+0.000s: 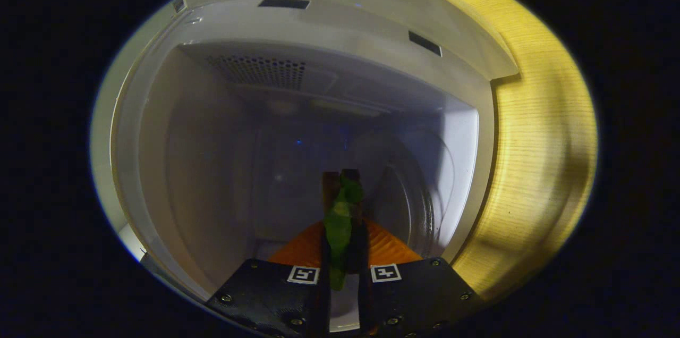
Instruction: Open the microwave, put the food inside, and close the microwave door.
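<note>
Gripper [344,189] clamped on the green food [340,221], reaching into the open microwave [329,24]. Best lowered gently toward the cavity floor, well clear of the walls, before parting the fingers [330,184].

1. The microwave [297,24] stands open, and its cavity [223,168] lies straight ahead of the tongs [342,189], a wide hollow with free room to the left, above and behind them
2. The tongs are closed on a green piece of food [340,221], both fingers pressing its sides; it fills the narrow gap between them
3. The cavity's left wall [159,168] stands well apart from the tongs
4. The right wall [462,168] is nearer, bounding passage on that side
5. The perforated ceiling [260,69] caps the space overhead
6. Outside, a wooden panel [542,141] rises just beside the microwave's right edge, closing off that flank
</note>
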A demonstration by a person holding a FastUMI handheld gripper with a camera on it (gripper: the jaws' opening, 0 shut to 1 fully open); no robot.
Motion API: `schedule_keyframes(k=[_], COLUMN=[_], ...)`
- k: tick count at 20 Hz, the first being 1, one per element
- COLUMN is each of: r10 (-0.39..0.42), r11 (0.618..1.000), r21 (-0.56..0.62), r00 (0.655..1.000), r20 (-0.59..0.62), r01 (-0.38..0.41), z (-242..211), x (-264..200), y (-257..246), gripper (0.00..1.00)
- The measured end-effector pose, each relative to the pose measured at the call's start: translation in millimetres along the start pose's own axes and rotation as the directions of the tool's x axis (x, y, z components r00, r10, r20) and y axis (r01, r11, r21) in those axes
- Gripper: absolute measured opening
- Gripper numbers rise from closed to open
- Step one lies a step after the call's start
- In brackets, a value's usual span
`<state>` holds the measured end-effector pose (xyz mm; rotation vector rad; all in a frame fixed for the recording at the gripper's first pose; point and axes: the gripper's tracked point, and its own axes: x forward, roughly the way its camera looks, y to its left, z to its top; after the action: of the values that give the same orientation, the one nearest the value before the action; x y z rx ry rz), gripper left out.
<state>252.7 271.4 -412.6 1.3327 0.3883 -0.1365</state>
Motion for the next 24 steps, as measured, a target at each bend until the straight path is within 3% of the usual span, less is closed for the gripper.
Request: schedule_keyframes(k=[2, 5, 6, 8, 11, 13, 18, 24], r10=[0.001, -0.03, -0.034, -0.027, -0.071, -0.082, -0.073, 0.062], r11=[1.0, 0.999, 0.997, 0.988, 0.94, 0.901, 0.727, 0.472], r21=[-0.009, -0.041, -0.073, -0.151, -0.339, -0.433, -0.686, -0.877], r00=[1.0, 0.998, 0.996, 0.996, 0.992, 0.989, 0.992, 0.996], r20=[0.012, -0.06, -0.08, -0.087, -0.107, -0.125, -0.104, -0.064], r01=[-0.001, 0.028, 0.028, 0.013, 0.031, 0.02, -0.018, -0.086], z=[5, -4, -6, -4, -2, 2, 36, 74], x=[-1, -6, -9, -18, -38, -58, -130, -241], y=[-1, -4, -5, 0, -5, -7, 11, 78], gripper=[0.24, 0.38, 0.5, 0.63, 0.96, 0.97, 0.96, 0.96])
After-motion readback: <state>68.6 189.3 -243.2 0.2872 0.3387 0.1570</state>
